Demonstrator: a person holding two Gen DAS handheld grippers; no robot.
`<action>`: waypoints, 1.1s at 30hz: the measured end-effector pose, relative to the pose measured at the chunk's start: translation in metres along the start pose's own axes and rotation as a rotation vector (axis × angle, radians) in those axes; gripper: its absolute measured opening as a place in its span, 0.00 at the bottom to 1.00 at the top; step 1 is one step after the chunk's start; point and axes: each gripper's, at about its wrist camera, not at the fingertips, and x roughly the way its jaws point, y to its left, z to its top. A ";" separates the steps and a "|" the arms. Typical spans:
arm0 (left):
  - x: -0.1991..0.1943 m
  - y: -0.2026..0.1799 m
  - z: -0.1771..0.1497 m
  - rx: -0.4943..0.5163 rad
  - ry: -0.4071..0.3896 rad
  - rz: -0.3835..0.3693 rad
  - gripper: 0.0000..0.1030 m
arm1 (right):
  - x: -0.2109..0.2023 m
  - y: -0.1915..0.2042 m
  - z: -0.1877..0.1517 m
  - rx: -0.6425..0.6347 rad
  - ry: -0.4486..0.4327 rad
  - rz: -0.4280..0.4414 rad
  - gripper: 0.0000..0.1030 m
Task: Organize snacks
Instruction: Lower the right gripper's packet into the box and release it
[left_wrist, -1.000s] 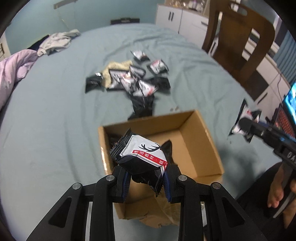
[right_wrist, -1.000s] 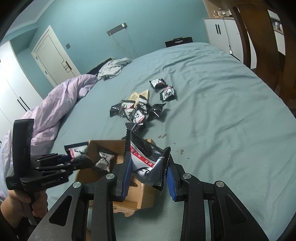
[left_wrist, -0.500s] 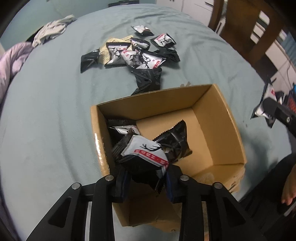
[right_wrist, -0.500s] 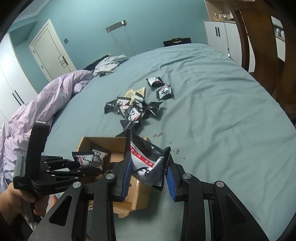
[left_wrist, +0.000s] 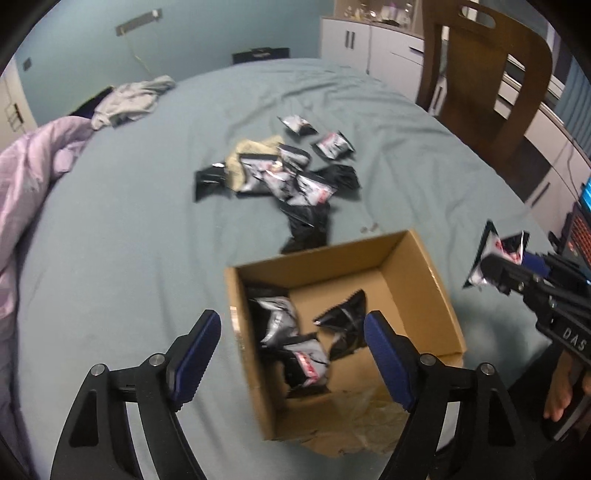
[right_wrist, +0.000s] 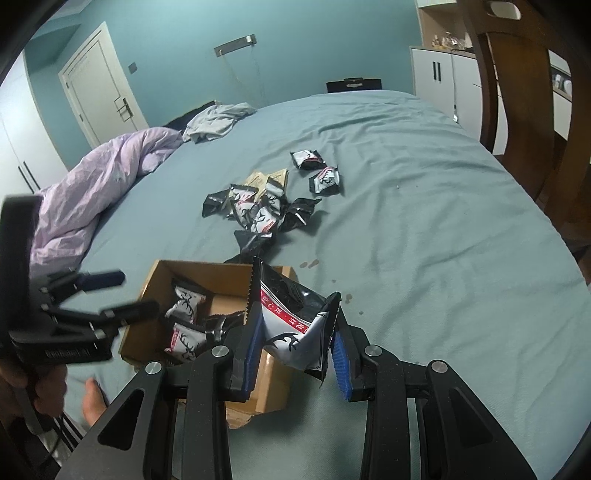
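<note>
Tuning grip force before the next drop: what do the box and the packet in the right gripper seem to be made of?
Box: plain brown cardboard, matte, its near edge crumpled, so probably thin. Snack packet: glossy black and white plastic or foil film, going by the sheen, creases and serrated seal edge; the right gripper crumples it inward.

Pile of snack packets (left_wrist: 291, 177) — blurred, print unreadable — box (left_wrist: 424, 266) bottom partly hidden.
</note>
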 end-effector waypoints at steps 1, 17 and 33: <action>-0.004 0.002 0.001 -0.004 -0.011 0.017 0.79 | 0.001 0.002 0.000 -0.005 0.009 0.000 0.31; -0.020 0.057 0.002 -0.158 -0.053 0.205 0.80 | 0.048 0.070 0.032 -0.127 0.212 0.098 0.31; -0.023 0.067 0.000 -0.206 -0.068 0.188 0.80 | 0.134 0.091 0.046 -0.087 0.338 0.035 0.58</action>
